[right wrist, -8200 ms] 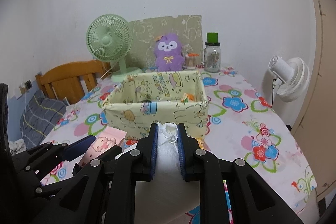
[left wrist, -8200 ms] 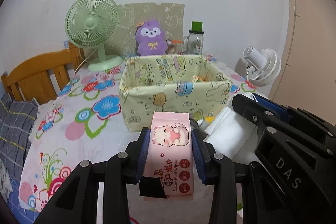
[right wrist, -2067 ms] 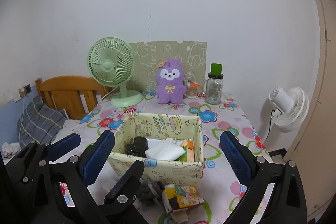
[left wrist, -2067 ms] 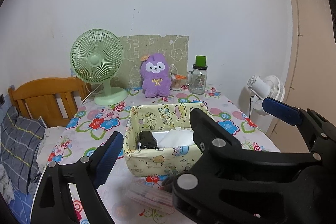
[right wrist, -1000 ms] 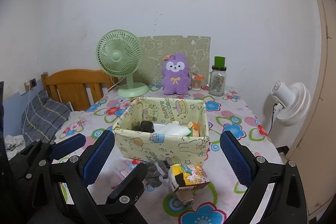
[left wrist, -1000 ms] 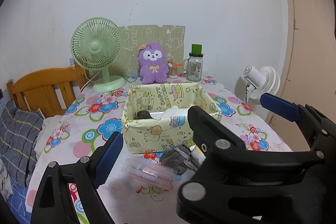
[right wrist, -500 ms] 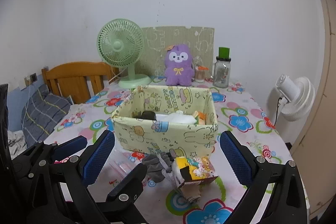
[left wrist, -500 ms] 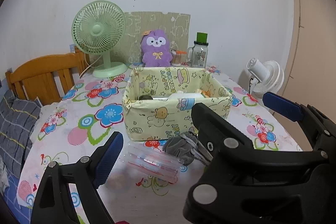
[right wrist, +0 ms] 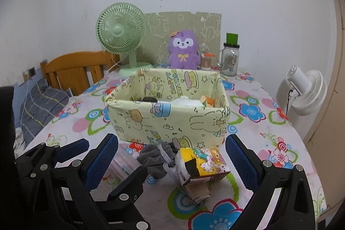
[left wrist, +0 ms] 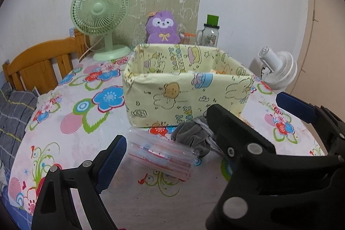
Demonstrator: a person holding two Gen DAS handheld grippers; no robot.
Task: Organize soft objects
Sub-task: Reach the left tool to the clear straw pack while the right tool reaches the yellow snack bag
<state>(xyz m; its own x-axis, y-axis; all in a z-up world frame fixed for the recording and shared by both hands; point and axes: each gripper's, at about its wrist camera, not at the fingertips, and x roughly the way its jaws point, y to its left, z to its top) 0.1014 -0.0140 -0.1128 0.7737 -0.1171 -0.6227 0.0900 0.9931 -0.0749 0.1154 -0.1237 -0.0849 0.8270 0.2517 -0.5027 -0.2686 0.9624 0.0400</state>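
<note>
Left wrist view: the left gripper (left wrist: 163, 150) hangs with its jaws spread wide and nothing pinched. Its left blue pad (left wrist: 111, 162) shows low in the frame; its right finger is hidden behind the black body of the right gripper (left wrist: 258, 156), which crosses in front. Just ahead of the jaws, on the flowered table (left wrist: 71, 137), lies a clear plastic pouch with red stripes (left wrist: 160, 154). Touching the pouch's far right end is a crumpled grey fabric bundle (left wrist: 192, 137) with a woven strap. Beyond both stands the pale yellow cartoon-print fabric box (left wrist: 185, 89), its front wall facing the jaws.

Right wrist view: the right gripper (right wrist: 172, 161) also has its jaws spread, empty, with a blue pad on either side. Between them on the table sit the grey fabric bundle (right wrist: 155, 158) and, touching it on the right, a small packet with a yellow cartoon label (right wrist: 200, 165), tilted toward the camera. The clear plastic pouch (right wrist: 123, 162) lies left of the bundle, partly behind the left pad. The fabric box (right wrist: 168, 109) stands just past these things; something white, something dark and something orange show over its rim. Far behind the box are a green desk fan (right wrist: 120, 36), a purple plush toy (right wrist: 183, 51) and a glass jar with a green lid (right wrist: 230, 57).
</note>
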